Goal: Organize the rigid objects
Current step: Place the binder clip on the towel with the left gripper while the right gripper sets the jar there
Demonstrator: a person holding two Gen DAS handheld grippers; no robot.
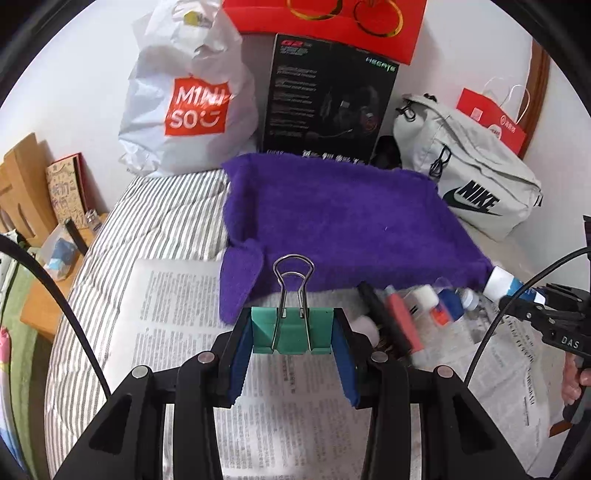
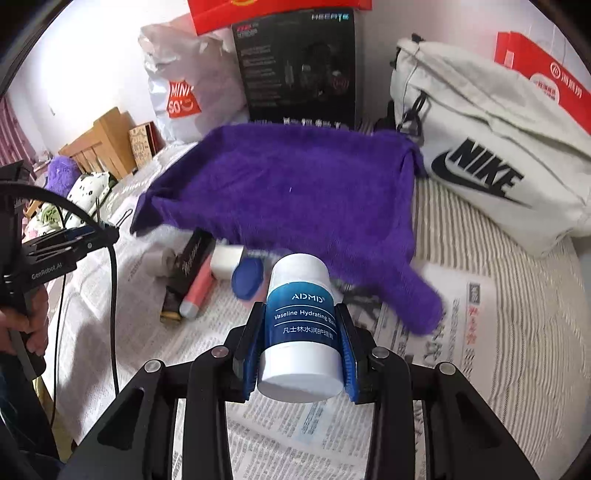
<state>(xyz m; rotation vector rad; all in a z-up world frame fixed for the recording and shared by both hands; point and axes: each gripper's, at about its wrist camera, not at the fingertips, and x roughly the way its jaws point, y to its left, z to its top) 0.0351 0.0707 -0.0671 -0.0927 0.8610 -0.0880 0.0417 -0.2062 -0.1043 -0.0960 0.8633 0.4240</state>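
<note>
My left gripper [image 1: 291, 328] is shut on a green binder clip [image 1: 291, 330], held above newspaper [image 1: 177, 317] just in front of a purple towel-covered tray [image 1: 340, 218]. My right gripper [image 2: 301, 332] is shut on a white and blue ADMD balm stick [image 2: 301, 321], held near the tray's front edge [image 2: 288, 192]. Loose items lie on the paper by the tray: a black tube [image 2: 188, 266], a pink tube [image 2: 199, 291], a white block [image 2: 227, 260] and a blue cap [image 2: 247, 277]. The right gripper also shows at the right of the left wrist view [image 1: 546, 295].
Behind the tray stand a Miniso bag [image 1: 188, 92], a black headset box [image 1: 328, 99], a red box [image 1: 325, 26] and a grey Nike bag [image 1: 476, 181]. A wooden shelf [image 1: 48, 266] with small things is at the left. The striped bedsheet [image 1: 155, 218] lies under the newspaper.
</note>
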